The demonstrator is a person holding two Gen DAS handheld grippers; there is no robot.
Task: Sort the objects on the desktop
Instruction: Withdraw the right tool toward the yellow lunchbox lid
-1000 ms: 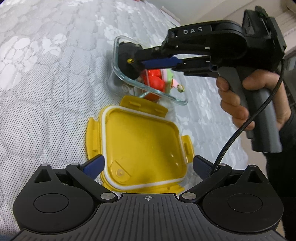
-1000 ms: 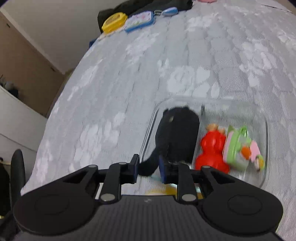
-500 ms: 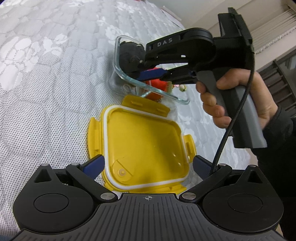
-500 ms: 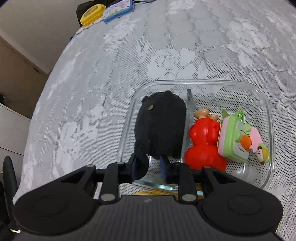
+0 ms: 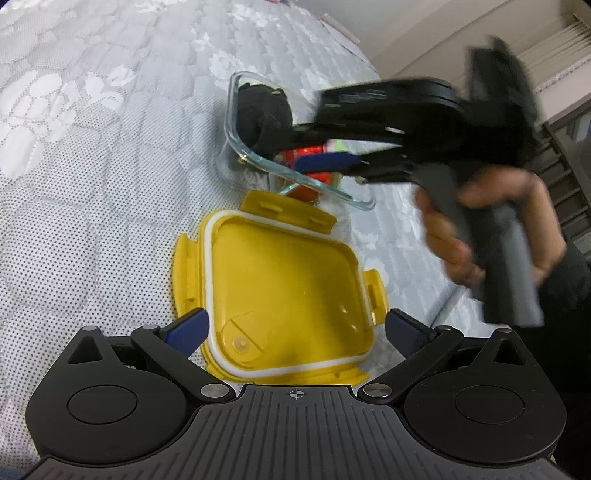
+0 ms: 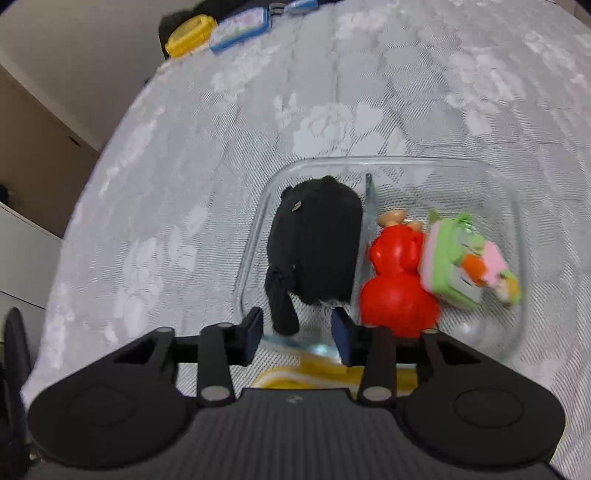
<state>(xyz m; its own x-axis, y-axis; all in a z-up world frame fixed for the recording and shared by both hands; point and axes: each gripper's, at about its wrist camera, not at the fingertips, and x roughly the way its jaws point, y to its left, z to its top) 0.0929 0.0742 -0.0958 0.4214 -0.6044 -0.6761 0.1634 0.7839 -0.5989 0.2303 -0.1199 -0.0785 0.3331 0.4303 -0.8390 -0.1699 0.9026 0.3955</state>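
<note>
A clear glass container (image 6: 406,159) with a divider stands on the lace cloth. In its left compartment lies a black plush toy (image 6: 317,243). The right compartment holds a red toy (image 6: 397,291) and a green-and-pink toy (image 6: 465,258). My right gripper (image 6: 297,328) hovers at the container's near rim, its jaws opening. The plush's dangling limb sits between the pads and they do not press on it. A yellow lid (image 5: 288,284) lies upside down in front of my left gripper (image 5: 295,328), which is open and holds nothing. In the left wrist view the right gripper (image 5: 295,147) is blurred beside the plush (image 5: 262,114).
A hand (image 5: 480,229) holds the right gripper's grey handle. A yellow box (image 6: 190,35) and a blue-rimmed case (image 6: 240,24) sit at the table's far edge. The table drops off on the left of the right wrist view. White patterned cloth (image 5: 92,166) surrounds the container.
The right gripper came down with the black plush into the left compartment, then its jaws spread and let go. The left gripper and the yellow lid stayed put.
</note>
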